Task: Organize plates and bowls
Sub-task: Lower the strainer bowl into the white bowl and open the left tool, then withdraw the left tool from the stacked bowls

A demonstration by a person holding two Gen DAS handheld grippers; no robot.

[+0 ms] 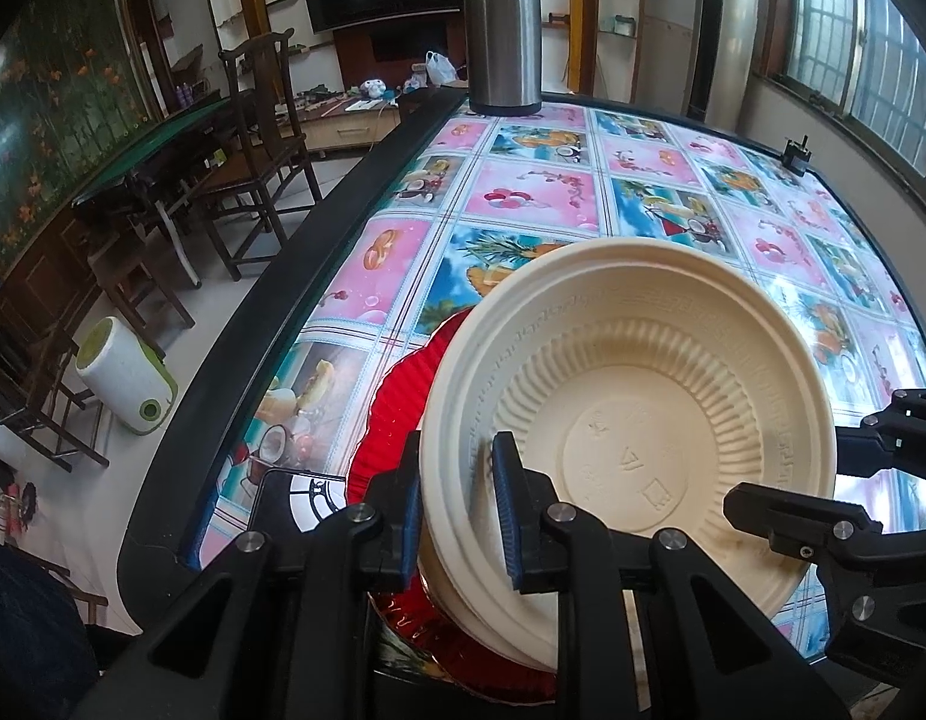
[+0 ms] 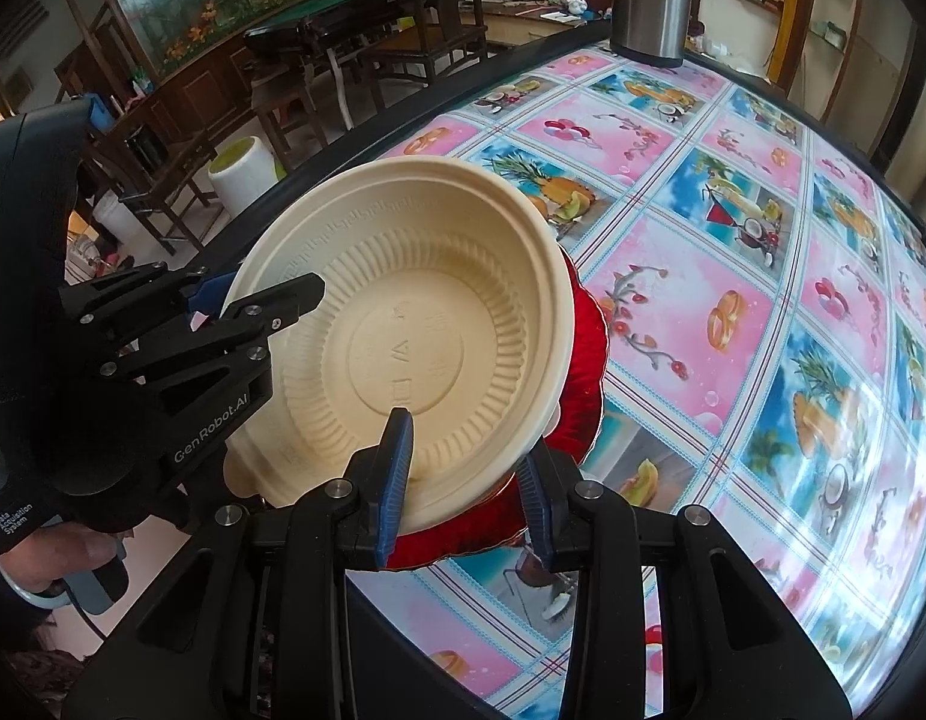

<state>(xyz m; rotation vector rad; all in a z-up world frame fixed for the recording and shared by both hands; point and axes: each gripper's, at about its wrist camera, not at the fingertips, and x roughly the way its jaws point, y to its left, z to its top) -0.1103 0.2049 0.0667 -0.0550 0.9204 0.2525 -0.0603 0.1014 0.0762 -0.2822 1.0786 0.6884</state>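
With both my grippers, left (image 1: 456, 510) and right (image 2: 466, 480), clamped on opposite rims of the bowls (image 1: 631, 420) stacked over the red plate (image 1: 396, 402), I judge I'm mid-stacking; next I should seat them squarely, then release

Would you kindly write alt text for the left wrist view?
The left gripper clamps the rim of stacked cream bowls above a red plate on a fruit-patterned table. The right gripper grips the opposite rim.

Tilted stack of cream ribbed bowls (image 1: 631, 420) over red plate (image 1: 396, 396)
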